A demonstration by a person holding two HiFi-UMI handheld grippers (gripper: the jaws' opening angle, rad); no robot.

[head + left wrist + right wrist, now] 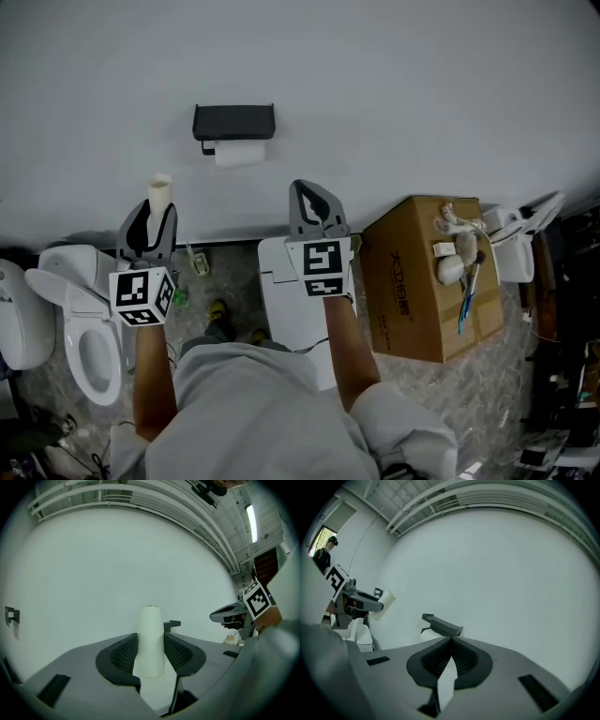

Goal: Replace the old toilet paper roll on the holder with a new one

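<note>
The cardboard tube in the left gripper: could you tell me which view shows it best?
The left gripper view: the cardboard tube stands large in the centre, upright, gripped by the left gripper. The head view shows only its top above the jaws; the right gripper view shows it small, at the left.

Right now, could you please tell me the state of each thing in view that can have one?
Left tool: shut on the cardboard tube.
Cardboard tube: bare of paper, gripped, sticking out past the tips.
Right tool: shut, empty.
Holder: fixed on the wall, loaded.
Paper roll: hanging on the holder.
Cardboard box: closed, small items on top.
Toilet: bowl uncovered.
</note>
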